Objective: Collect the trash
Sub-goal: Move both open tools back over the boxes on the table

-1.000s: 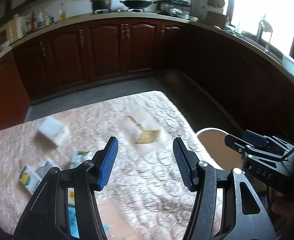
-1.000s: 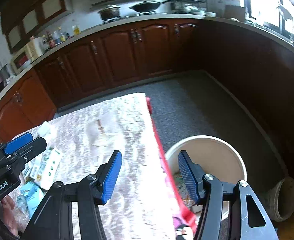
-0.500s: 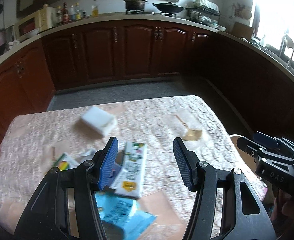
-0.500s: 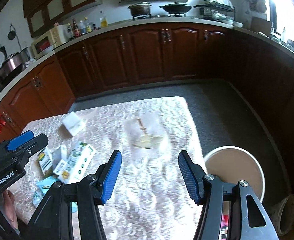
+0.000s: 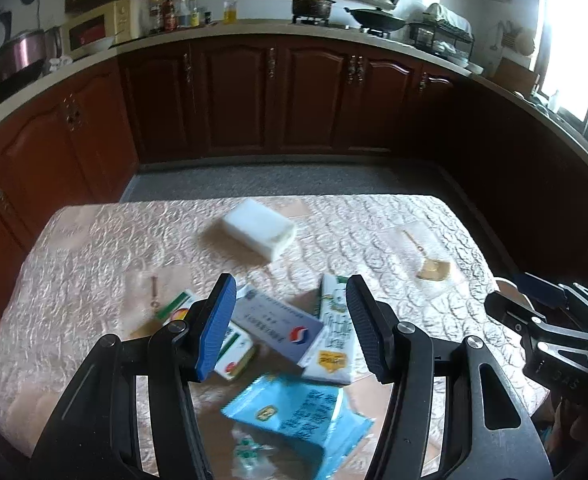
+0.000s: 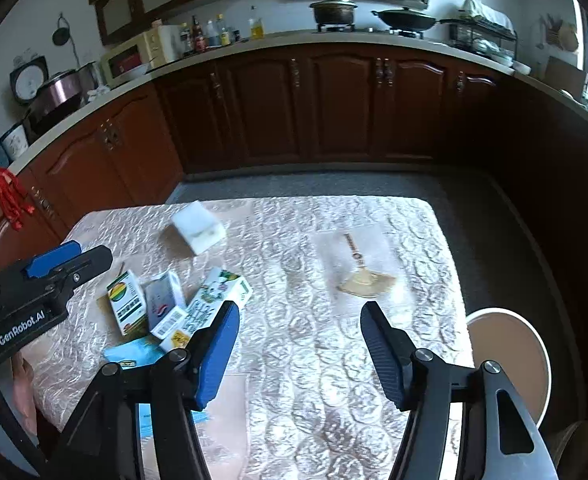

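Observation:
Trash lies on the cloth-covered table: a white tissue pack, a green-white carton, a blue-grey box, a small green-yellow box and a blue wrapper. My left gripper is open and empty, hovering just above this pile. My right gripper is open and empty above the table's middle, right of the pile. A beige bin stands on the floor at the table's right edge. The tissue pack lies farther back.
A small fan-shaped trinket lies in a clear sleeve on the table's right side. Dark wooden cabinets ring the room beyond a strip of grey floor. A second small pot sits on the floor by the bin.
Both grippers swung left, away from the bin toward the trash pile. The pile now sits between the left fingers. Both stayed open and empty.

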Demonstrator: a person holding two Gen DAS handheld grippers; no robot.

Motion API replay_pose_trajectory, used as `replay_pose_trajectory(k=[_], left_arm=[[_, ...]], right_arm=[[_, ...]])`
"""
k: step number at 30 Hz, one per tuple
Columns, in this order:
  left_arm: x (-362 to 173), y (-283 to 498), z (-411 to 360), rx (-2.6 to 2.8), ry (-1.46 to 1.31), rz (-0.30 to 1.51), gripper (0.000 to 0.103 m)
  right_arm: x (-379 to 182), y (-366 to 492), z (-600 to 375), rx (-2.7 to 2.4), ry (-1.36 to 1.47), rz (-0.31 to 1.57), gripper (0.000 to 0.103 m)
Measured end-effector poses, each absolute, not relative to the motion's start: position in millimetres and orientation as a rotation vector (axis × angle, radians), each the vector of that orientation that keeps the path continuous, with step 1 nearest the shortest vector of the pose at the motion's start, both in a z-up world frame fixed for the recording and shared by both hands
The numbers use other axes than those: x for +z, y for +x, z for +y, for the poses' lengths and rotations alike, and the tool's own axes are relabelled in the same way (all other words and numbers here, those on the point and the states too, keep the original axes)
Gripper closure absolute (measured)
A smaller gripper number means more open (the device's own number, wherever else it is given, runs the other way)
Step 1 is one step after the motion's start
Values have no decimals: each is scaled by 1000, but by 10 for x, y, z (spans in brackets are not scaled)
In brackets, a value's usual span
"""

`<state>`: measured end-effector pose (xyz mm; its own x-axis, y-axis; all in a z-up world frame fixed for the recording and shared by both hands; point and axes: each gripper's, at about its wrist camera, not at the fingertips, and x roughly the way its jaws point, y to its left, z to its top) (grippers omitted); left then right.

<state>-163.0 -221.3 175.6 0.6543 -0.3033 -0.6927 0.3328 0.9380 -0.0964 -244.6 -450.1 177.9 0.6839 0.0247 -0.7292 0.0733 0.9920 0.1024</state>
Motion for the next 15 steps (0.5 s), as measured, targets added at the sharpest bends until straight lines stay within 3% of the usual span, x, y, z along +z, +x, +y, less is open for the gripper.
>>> replay_pose_trajectory(k=[15], left_arm=[[1370,-1251,-1431,-225,-34,942,47]], right_arm=[[1579,-2305,-4252,54,128,882,42]])
